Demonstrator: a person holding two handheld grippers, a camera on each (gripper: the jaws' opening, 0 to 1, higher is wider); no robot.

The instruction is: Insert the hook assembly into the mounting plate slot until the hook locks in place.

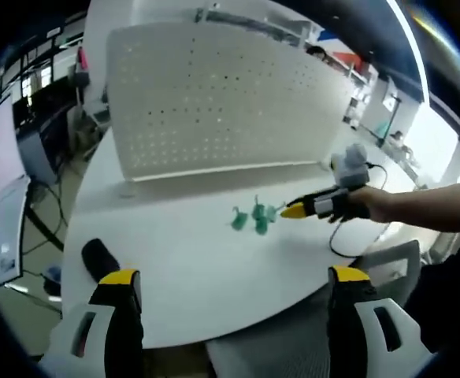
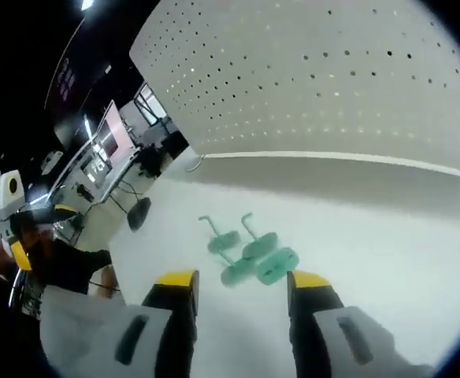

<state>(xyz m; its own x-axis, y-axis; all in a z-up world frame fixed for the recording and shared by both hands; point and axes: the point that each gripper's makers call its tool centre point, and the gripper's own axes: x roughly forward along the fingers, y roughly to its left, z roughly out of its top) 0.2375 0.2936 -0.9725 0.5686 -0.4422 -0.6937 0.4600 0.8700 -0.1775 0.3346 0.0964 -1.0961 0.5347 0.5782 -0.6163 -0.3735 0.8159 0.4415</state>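
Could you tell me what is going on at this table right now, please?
A person holds a gripper in each hand over a white table. The right gripper hovers open just short of a small cluster of green hooks lying on the tabletop. The left gripper is open and holds nothing, well back from them. A white perforated panel stands upright behind the hooks; nothing is inserted into it yet.

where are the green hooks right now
The green hooks lie on the white table before the pegboard, just ahead of the right gripper.
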